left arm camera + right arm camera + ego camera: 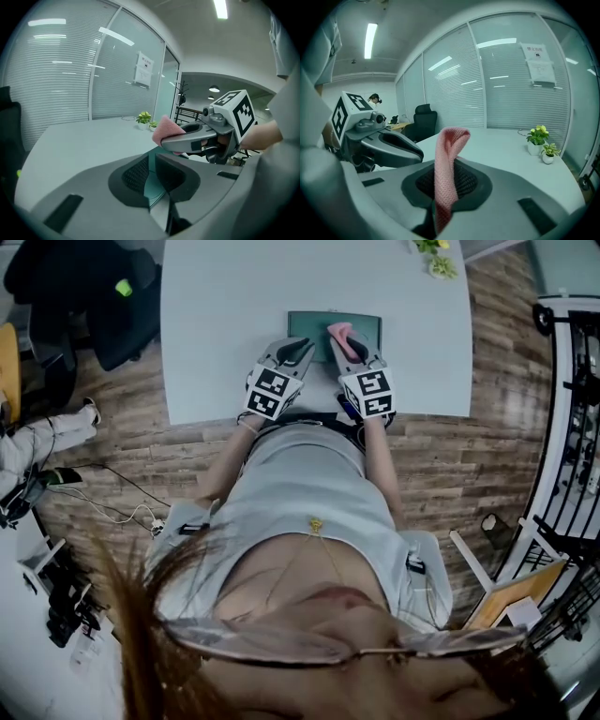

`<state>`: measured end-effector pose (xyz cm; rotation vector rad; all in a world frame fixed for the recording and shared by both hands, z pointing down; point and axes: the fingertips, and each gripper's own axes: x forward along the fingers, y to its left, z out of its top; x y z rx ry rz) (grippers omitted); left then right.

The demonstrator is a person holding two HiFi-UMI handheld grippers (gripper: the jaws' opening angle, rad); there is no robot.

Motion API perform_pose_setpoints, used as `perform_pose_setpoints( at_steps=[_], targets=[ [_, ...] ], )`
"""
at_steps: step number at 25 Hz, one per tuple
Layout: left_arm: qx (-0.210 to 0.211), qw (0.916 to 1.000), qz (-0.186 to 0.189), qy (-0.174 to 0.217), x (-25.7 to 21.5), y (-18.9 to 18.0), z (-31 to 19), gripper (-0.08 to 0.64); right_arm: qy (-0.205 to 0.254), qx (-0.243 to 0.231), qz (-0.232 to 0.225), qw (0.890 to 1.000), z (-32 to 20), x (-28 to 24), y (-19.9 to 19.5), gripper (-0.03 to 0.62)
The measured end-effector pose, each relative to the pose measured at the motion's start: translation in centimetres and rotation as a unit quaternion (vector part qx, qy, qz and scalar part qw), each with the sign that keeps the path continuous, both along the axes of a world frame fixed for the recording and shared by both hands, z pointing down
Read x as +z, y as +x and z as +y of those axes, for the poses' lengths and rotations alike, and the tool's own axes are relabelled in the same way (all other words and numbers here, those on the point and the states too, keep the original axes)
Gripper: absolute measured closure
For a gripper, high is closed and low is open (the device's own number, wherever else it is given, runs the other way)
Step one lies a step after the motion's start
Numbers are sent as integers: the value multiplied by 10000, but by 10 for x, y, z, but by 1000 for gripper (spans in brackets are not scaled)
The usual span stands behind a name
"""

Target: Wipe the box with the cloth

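Note:
A flat teal box (pixel 307 325) lies on the pale table (pixel 225 306), near its front edge. My right gripper (pixel 349 345) is shut on a pink cloth (pixel 339 333), which stands up from between the jaws (pixel 449 154) over the box's right part. My left gripper (pixel 302 347) hangs beside it over the box's left part. Its jaws are drawn together to a thin slit with nothing in them (pixel 151 176), and a sliver of the box (pixel 153 186) shows through. Both grippers are raised off the box. The left gripper view also catches the right gripper (pixel 187 139) and the cloth (pixel 165 127).
Small potted plants (pixel 436 257) stand at the table's far right corner. A black office chair (pixel 94 296) is left of the table. Metal shelving (pixel 572 427) lines the right side. Cables (pixel 103 502) lie on the wooden floor at left.

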<state>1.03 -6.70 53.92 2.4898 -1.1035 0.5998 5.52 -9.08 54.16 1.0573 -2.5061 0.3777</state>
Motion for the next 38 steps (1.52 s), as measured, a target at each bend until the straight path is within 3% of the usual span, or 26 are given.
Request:
perform_pose_setpoints(
  at_steps=[10,22,38],
  targets=[
    [48,9961,496,723,-70,17,-7,518,711,-114,-363,9967,3,-63,4,551],
    [151,9840,1034,1442,-147,31,-7,520,1681,-410,-918,9806,13,-158,11,551],
    [193,9858,961,1364,-145,40,1,520,1521,-374,-815,9843,22,-156,14,551]
  ],
)
